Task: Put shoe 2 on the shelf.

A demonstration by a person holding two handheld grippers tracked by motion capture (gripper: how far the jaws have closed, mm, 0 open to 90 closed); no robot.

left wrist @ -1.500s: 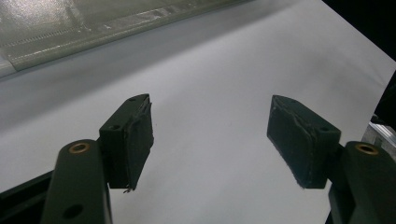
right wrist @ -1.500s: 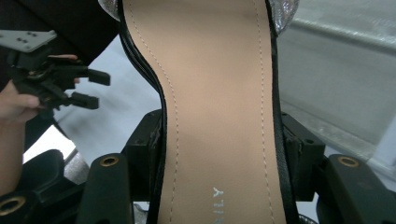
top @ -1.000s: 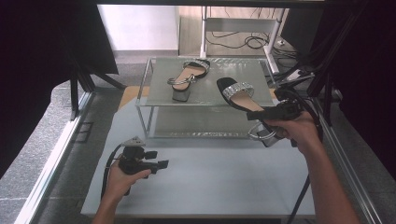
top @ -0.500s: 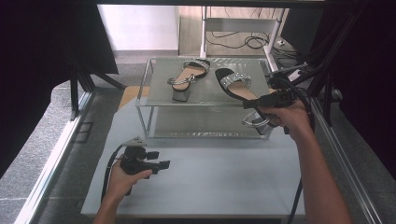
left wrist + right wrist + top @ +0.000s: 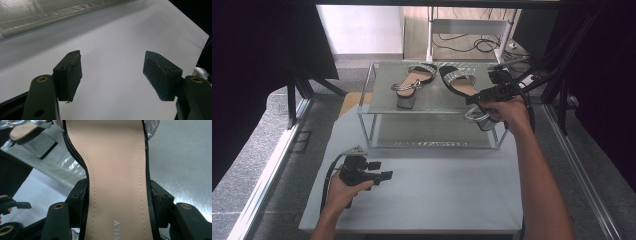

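Your right gripper [image 5: 117,202] is clamped across the sandal [image 5: 459,82] at its waist, toe over the shelf top [image 5: 432,102]; its heel end is hidden behind your hand. Your left gripper [image 5: 112,75] sits spread, empty, over the table [image 5: 437,195].

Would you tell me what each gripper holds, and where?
The right gripper clamps a sandal across its insole sides near the heel; the left gripper is open and holds nothing.

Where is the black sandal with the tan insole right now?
High view: the black sandal with the tan insole lies on the glass rack's top shelf, right side, beside its twin, gripped by the right gripper.
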